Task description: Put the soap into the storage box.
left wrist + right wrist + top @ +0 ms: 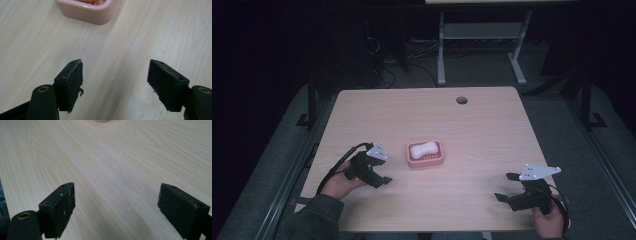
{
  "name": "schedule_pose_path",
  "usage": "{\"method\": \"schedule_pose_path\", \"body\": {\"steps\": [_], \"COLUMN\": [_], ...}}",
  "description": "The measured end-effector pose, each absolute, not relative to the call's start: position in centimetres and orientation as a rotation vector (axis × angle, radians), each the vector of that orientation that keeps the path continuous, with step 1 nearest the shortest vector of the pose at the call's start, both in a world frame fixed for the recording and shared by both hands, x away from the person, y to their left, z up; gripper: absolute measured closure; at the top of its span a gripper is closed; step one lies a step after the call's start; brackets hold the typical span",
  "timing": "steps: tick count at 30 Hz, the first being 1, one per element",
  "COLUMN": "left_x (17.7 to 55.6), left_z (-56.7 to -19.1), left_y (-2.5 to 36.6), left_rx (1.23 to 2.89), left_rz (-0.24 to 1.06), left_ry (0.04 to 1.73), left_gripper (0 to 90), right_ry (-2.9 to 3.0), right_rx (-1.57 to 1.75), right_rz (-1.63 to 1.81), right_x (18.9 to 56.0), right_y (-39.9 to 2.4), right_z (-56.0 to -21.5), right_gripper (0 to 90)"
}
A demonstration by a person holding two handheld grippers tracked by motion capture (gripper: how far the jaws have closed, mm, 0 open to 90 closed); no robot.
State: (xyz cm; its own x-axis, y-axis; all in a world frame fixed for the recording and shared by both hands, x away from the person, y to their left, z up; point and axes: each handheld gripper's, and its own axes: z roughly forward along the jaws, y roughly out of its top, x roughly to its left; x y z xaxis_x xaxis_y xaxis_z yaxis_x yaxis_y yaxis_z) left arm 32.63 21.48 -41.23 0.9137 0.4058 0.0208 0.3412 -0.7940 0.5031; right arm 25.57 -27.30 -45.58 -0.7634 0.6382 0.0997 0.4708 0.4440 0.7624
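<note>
Left tongs are sitting spread over the near-left part of the surface, jaws wide apart with bare wood showing between them in the left gripper view, nothing pinched. Their jaws are pointing toward the pink soap dish, which is lying near them, just past the jaw tips; its pink corner is showing at the top of the left gripper view. Right tongs are likewise gaping, empty, over the near-right part of the surface, well apart from the dish. A white bar of soap is resting inside the dish, close to the middle of the surface. A hand is gripping each tool from the near edge. A round cable hole is sitting near the far edge.
</note>
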Motion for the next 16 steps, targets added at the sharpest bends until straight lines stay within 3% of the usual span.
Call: {"method": "schedule_pose_path", "body": {"steps": [16], "left_x": [28.4], "left_z": [-42.6], "left_y": [23.7], "left_rx": [2.561], "left_rz": [0.222], "left_ry": [0.520], "left_gripper": [27.6], "right_ry": [2.496], "right_rx": [0.965], "right_rz": [1.213], "right_x": [25.5], "right_y": [-27.3], "right_z": [-45.7], "right_gripper": [14.1]}}
